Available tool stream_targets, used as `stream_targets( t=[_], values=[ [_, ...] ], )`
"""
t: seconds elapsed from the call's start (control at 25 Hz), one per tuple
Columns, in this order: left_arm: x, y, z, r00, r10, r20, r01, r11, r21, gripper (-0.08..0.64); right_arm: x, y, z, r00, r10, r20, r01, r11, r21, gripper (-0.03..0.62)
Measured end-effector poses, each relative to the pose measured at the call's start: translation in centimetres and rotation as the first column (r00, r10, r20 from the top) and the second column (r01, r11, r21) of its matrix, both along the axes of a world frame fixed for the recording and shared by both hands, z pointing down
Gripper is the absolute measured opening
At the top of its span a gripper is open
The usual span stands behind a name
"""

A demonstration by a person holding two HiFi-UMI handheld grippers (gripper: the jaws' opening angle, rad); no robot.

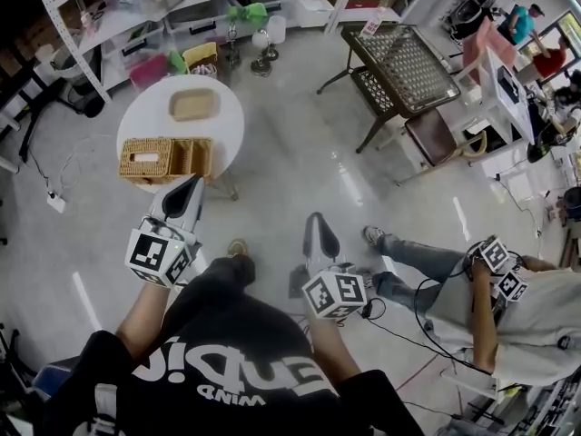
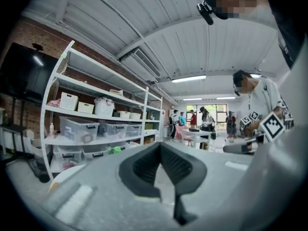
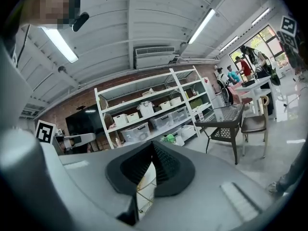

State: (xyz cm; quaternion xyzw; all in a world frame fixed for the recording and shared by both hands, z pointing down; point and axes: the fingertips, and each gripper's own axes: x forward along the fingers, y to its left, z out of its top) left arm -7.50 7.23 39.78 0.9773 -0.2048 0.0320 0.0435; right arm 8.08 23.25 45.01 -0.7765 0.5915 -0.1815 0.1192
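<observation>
My left gripper [image 1: 190,187] is shut and holds nothing; its tips hang in the air just short of a wicker basket [image 1: 165,159] on a round white table [image 1: 145,116]. A beige tray [image 1: 194,104] lies further back on that table. My right gripper [image 1: 317,222] is also shut and empty, held over the grey floor beside the left one. In the left gripper view the dark pads [image 2: 144,165] meet at their tips [image 2: 161,146] and point at white shelving [image 2: 96,124]. The right gripper view shows its tips [image 3: 153,146] closed together too.
A black mesh-top table [image 1: 399,62] and a brown chair [image 1: 436,134] stand to the right. White shelves with bins [image 1: 172,7] line the back. Another person [image 1: 508,325] sits at the right holding marker-cube grippers [image 1: 499,266], with cables on the floor [image 1: 408,334].
</observation>
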Motion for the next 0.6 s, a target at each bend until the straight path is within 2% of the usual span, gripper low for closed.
stream_targets(
  t=[0.36,0.6],
  values=[
    [4.2,-8.3,-0.8,1.000,0.022,-0.013,-0.022,1.000,0.009,0.002,4.3,-8.8,-1.3,1.000,0.008,-0.018,-0.007,1.000,0.020,0.000],
    [6.3,-10.5,-1.0,0.999,0.045,-0.015,-0.045,0.999,-0.002,0.002,5.7,-11.3,-1.9,1.000,0.020,-0.020,-0.020,1.000,0.010,0.000]
  ],
)
